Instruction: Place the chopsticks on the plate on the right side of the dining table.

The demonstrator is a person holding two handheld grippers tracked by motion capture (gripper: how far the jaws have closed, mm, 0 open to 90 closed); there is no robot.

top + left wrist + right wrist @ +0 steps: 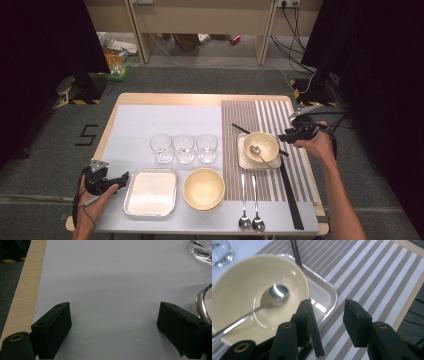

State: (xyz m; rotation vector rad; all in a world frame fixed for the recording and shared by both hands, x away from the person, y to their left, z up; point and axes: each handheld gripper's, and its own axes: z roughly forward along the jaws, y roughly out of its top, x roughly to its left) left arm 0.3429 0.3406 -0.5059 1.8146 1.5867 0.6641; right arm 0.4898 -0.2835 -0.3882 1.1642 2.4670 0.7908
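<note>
A small cream bowl [261, 146] [237, 285] with a metal spoon [257, 151] [274, 293] in it sits on a small square tray [242, 159] [324, 296]. Black chopsticks [240, 129] [295, 252] lie slantwise across that tray, passing by the bowl. My right gripper [292, 134] [328, 315] hovers at the bowl's right rim, jaws open with nothing between them. My left gripper [120, 179] [113, 325] rests low at the table's front left beside a rectangular tray [151, 192] [202, 302], open over bare white mat.
Three glasses [184, 148] stand in a row mid-table. A large cream bowl [203, 188] sits at the front. Two spoons [250, 202] and another pair of chopsticks [291, 195] lie on the striped placemat [280, 112].
</note>
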